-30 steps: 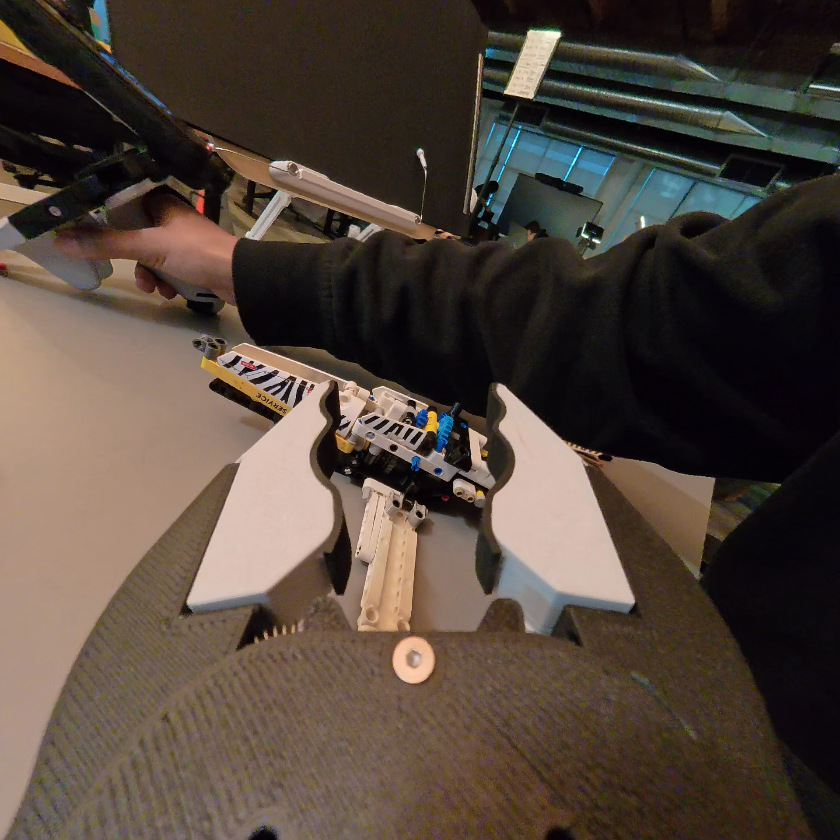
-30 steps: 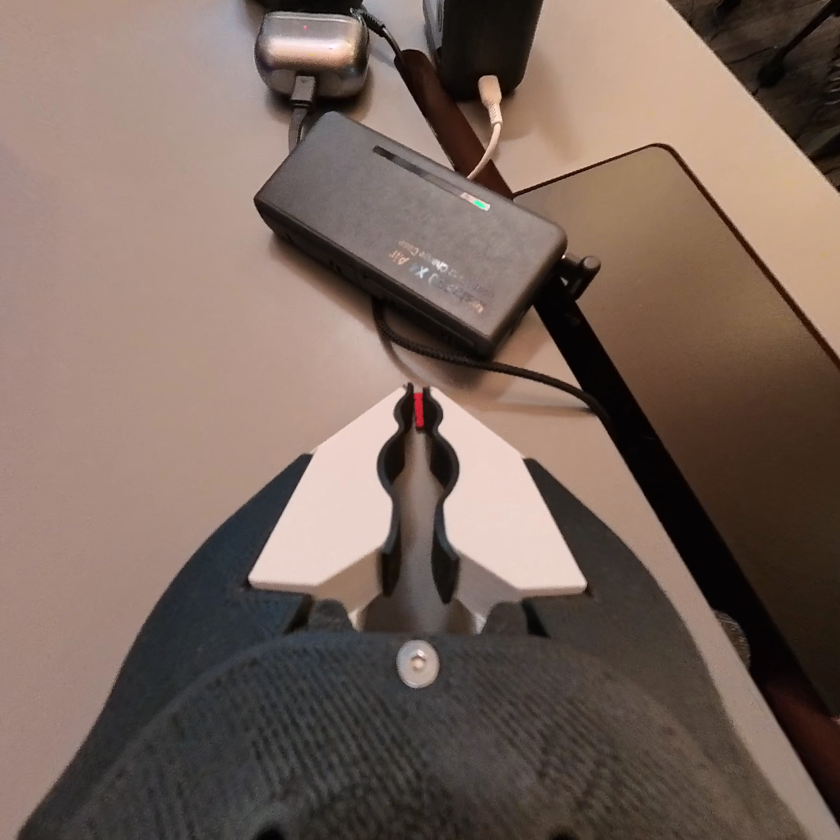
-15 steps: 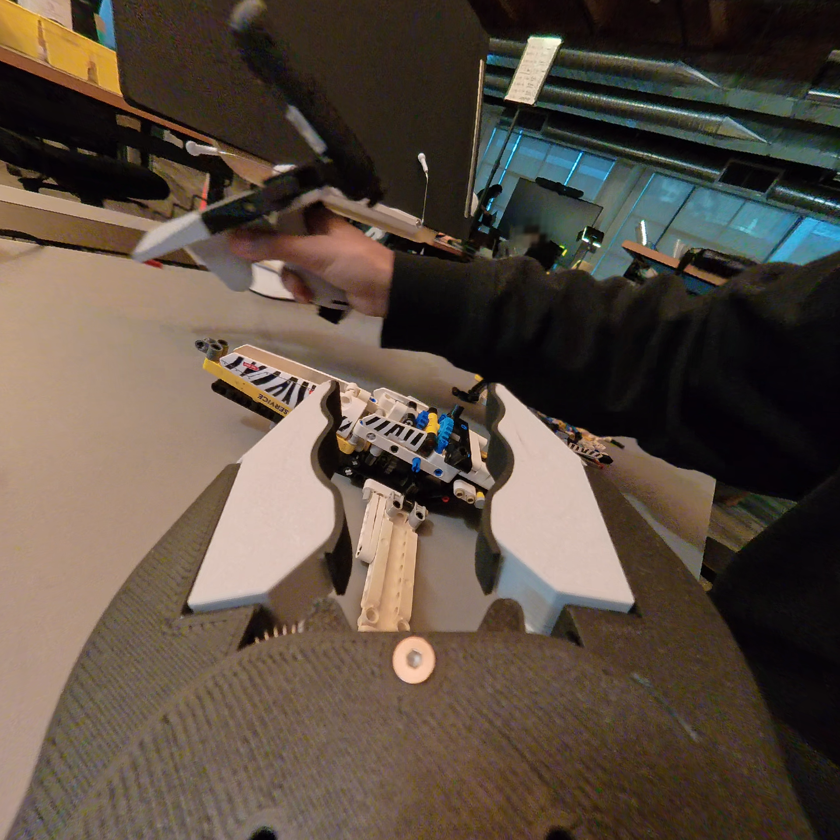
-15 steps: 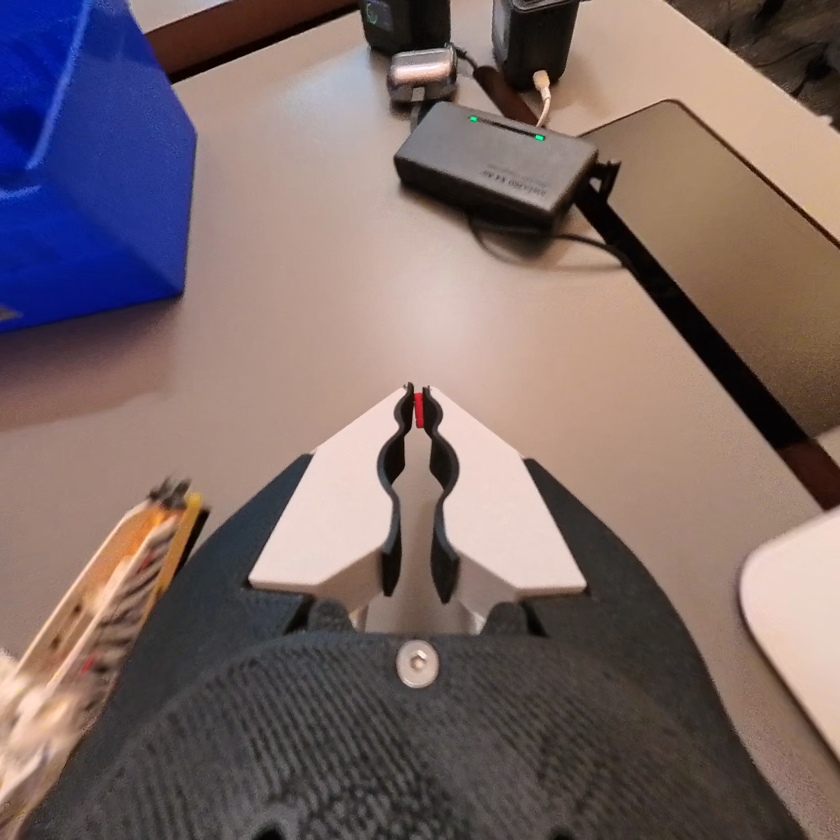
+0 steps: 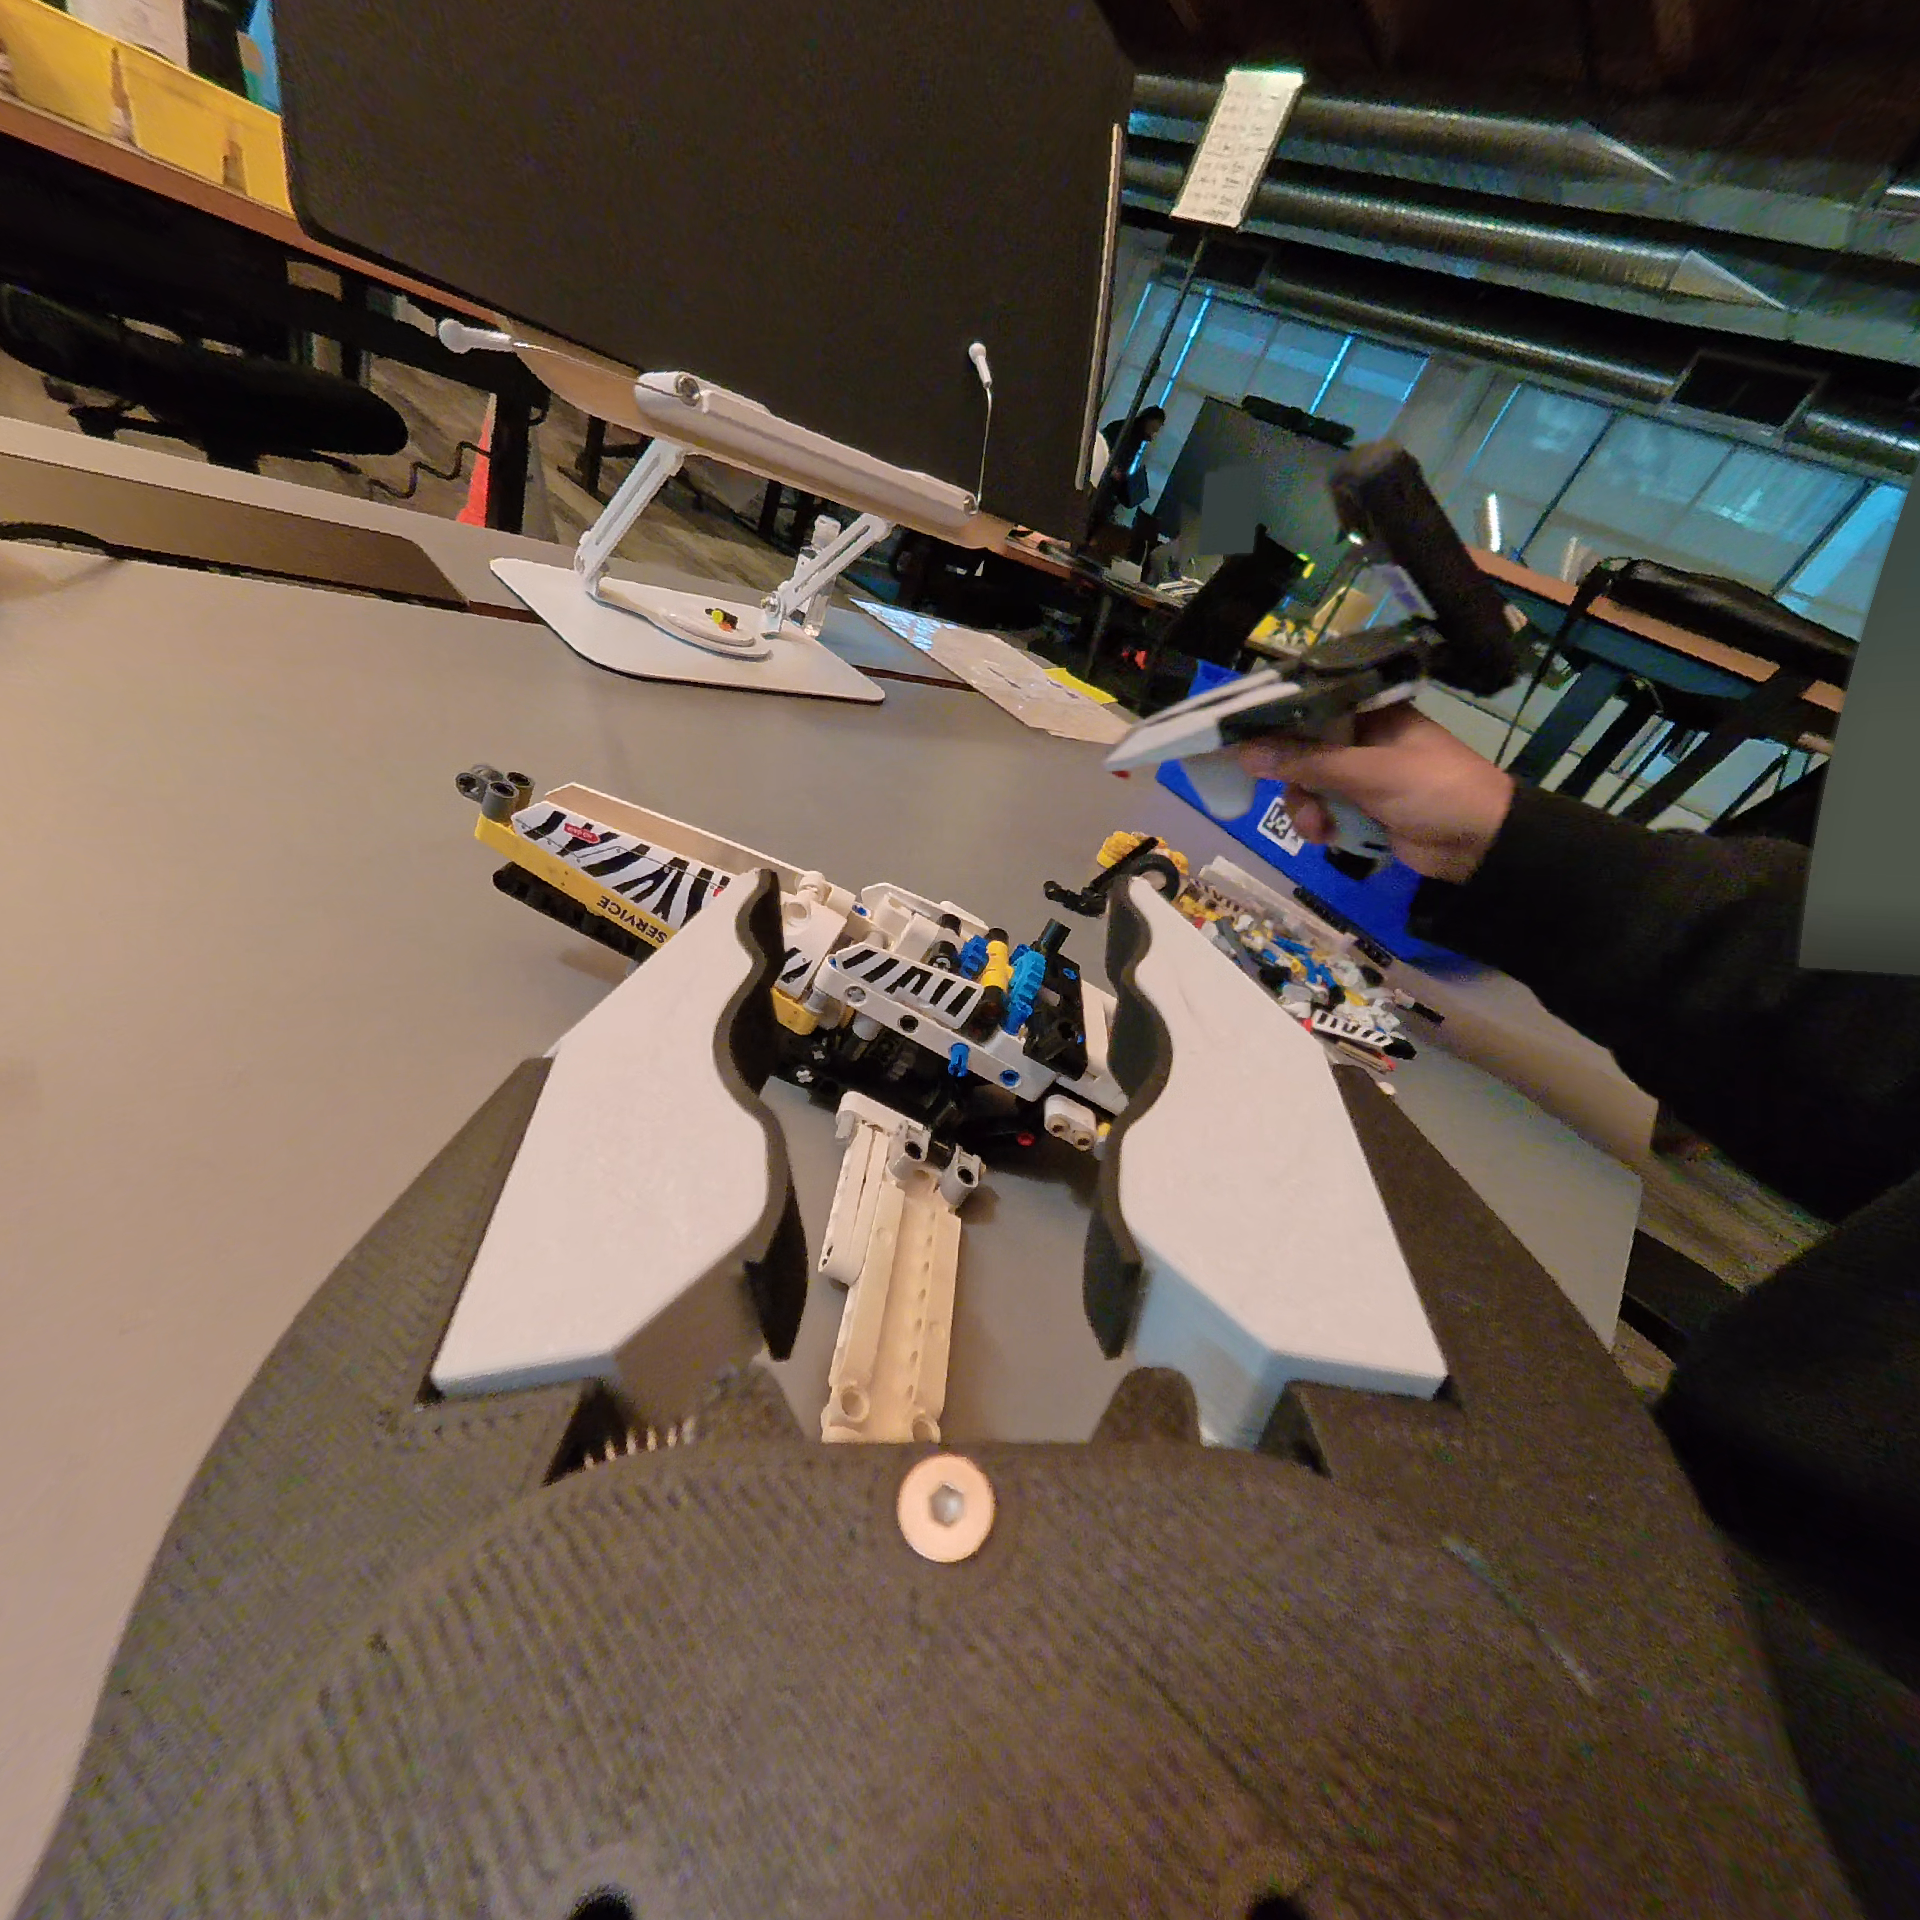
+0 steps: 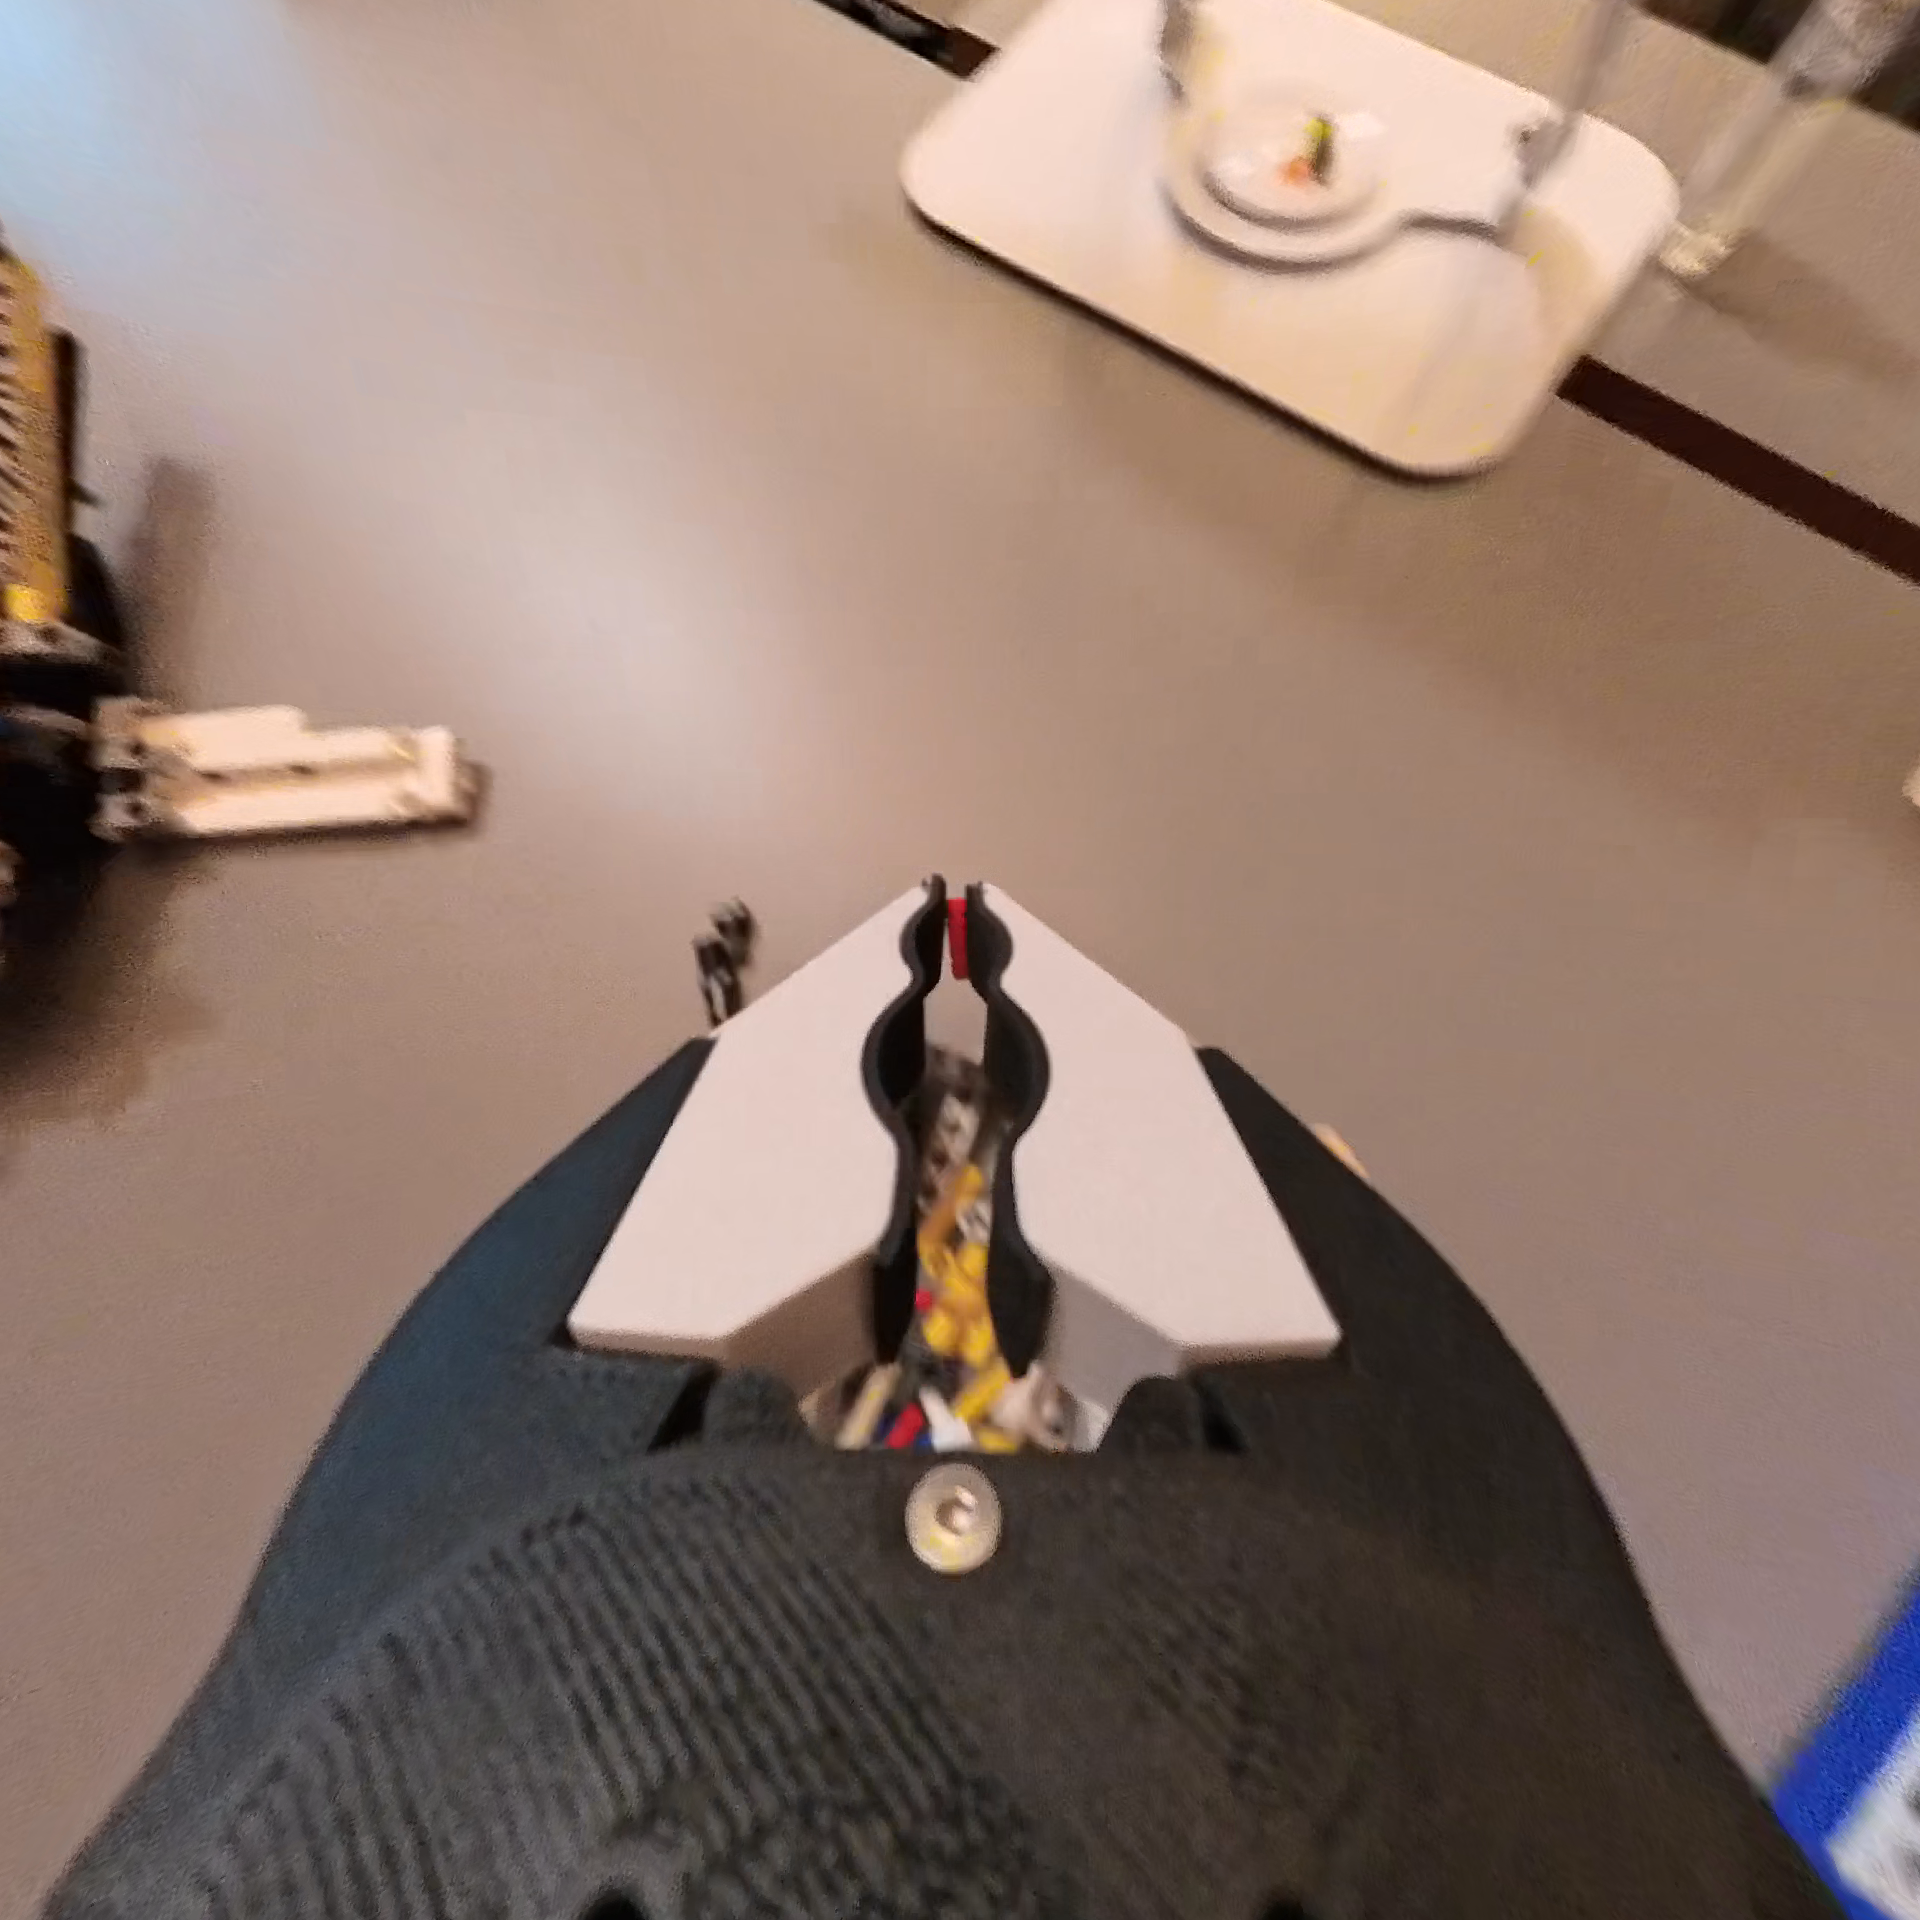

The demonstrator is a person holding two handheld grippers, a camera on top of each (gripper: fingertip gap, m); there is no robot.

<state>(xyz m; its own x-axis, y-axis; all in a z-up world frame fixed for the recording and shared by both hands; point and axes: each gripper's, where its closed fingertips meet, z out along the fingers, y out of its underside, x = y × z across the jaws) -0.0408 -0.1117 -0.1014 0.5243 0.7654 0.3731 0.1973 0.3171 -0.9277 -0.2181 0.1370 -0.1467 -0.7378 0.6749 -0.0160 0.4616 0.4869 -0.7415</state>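
My left gripper (image 5: 940,935) rests low on the table with its fingers on either side of a toy brick model (image 5: 914,997), and both pads touch its sides. The model is white, black and yellow with striped panels, and a long striped boom (image 5: 603,862) runs off to the far left. A white beam (image 5: 894,1278) of the model lies between my fingers. My right gripper (image 6: 954,904) is shut on a small red piece (image 6: 956,940) and hovers above the table. It also shows in the left wrist view (image 5: 1117,764), held by a hand at the right.
A pile of loose small pieces (image 5: 1299,956) lies right of the model, in front of a blue box (image 5: 1309,831). A white monitor stand base (image 5: 686,634) is behind, under a dark screen. In the right wrist view a small black piece (image 6: 722,951) lies by my fingertips. Some 30 centimetres of space lies between my two pairs of fingers. The long striped boom (image 5: 603,862) is about 8 centimetres from my left fingertips and 30 centimetres from my right.
My right gripper has swung from the far left, by the chargers, across to the right above the loose pieces, with the red piece still pinched. My left gripper has stayed on the model.
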